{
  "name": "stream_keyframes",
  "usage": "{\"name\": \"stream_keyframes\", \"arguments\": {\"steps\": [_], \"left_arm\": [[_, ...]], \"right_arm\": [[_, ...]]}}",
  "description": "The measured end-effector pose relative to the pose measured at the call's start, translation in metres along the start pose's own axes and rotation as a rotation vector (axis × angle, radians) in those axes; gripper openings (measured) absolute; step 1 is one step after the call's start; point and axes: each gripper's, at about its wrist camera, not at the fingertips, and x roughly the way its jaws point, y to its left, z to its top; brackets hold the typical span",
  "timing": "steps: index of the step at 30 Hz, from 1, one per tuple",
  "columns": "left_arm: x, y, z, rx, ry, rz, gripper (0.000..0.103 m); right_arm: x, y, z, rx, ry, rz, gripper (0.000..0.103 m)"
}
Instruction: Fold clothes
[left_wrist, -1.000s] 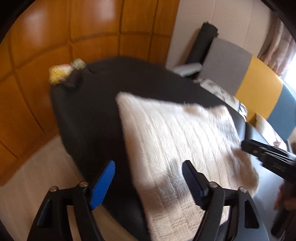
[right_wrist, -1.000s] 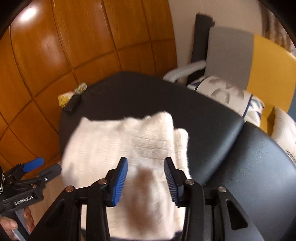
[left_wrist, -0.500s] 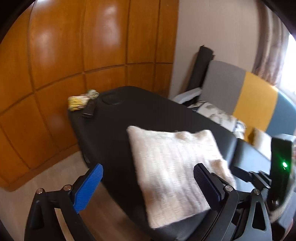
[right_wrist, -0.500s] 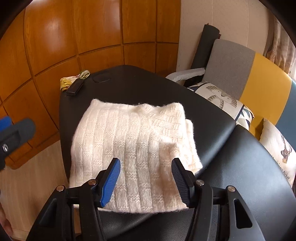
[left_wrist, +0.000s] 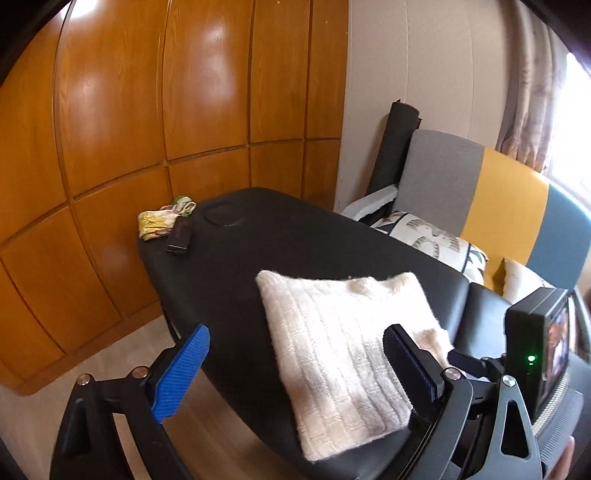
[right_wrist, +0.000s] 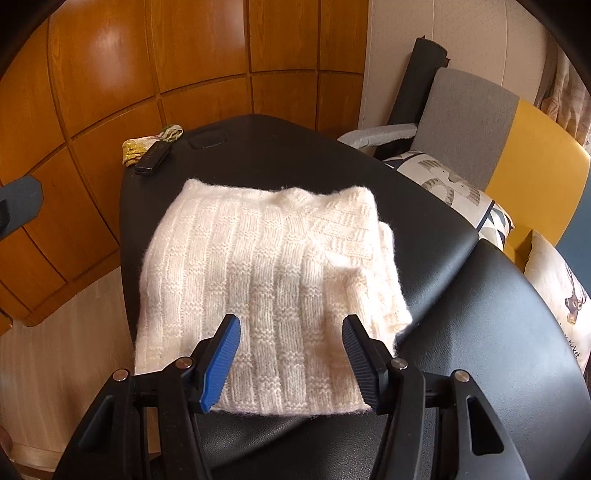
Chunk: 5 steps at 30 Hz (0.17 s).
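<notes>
The left gripper (left_wrist: 295, 365) hung tilted down, its jaws closing on nothing, while the right gripper (right_wrist: 291, 350) pointed steeply down, jaws apart and empty.

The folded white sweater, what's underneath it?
The sweater lies on the black padded table, whose vinyl shows around it. Whether anything is tucked beneath or inside the folds cannot be seen; the knit covers that.

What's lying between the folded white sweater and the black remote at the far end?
Nothing: only bare black padded table separates the sweater from the remote, clearest in the right wrist view.
</notes>
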Motion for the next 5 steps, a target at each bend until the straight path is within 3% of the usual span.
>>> {"name": "stream_keyframes", "arguments": {"steps": [5], "left_arm": [[0.0077, 0.0006, -0.0016, -0.02, 0.024, -0.003, 0.088]], "right_arm": [[0.0009, -0.002, -0.0006, -0.002, 0.003, 0.001, 0.058]]}}
